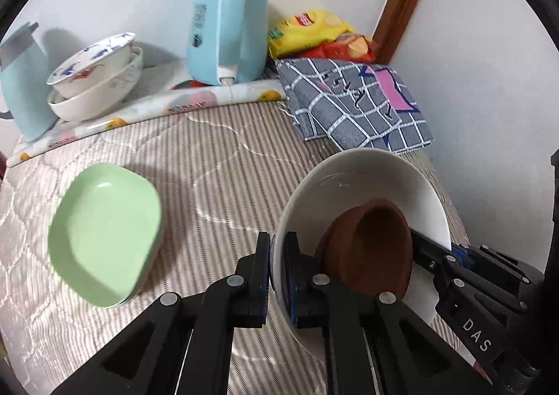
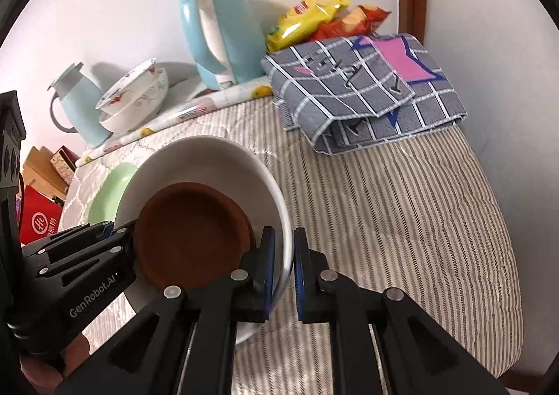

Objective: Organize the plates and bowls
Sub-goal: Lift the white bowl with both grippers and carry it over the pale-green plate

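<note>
Left gripper (image 1: 276, 276) and right gripper (image 2: 283, 271) both clamped on white bowl (image 1: 363, 178) rim, opposite sides, lifted over bed (image 1: 216, 157); one brown dish (image 1: 370, 248) inside; green plates (image 1: 104, 234) stacked left

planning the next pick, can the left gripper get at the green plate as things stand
Probably not yet. The left gripper is shut on the white bowl rim, with the brown bowl inside. The green plate lies uncovered to its left, so the path looks free once it lets go.
</note>
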### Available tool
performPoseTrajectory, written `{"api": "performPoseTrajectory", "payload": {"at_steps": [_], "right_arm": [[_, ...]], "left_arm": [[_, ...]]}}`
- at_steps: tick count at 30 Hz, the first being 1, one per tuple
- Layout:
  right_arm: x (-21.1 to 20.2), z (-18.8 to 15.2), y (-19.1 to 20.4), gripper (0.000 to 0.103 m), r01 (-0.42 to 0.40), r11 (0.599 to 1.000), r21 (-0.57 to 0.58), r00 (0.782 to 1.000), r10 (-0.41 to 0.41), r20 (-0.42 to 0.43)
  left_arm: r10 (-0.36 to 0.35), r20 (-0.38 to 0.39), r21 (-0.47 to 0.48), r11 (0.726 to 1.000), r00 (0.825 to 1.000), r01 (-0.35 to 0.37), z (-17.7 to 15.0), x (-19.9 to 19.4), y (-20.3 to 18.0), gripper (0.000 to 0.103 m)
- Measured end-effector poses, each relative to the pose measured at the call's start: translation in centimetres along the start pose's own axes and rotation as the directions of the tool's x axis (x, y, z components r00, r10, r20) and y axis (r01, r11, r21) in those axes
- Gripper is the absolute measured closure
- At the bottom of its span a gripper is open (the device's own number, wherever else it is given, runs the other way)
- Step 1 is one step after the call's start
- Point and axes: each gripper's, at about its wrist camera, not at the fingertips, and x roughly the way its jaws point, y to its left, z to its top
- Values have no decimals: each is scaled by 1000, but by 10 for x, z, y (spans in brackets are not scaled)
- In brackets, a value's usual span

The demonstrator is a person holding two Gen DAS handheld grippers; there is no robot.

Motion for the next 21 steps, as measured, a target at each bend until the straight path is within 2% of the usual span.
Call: {"api": "performPoseTrajectory", "payload": {"at_steps": [10,21], "right_arm": [[-15,0,36,94,-17,999,-32,999,18,30],[-12,6,76,94,-47,997,-55,998,49,37]], "left_arm": [[17,42,-22,1000,999,-16,-6,-30,31,94],[45,64,-53,998,997,-41,-6,-43,71,94]]}}
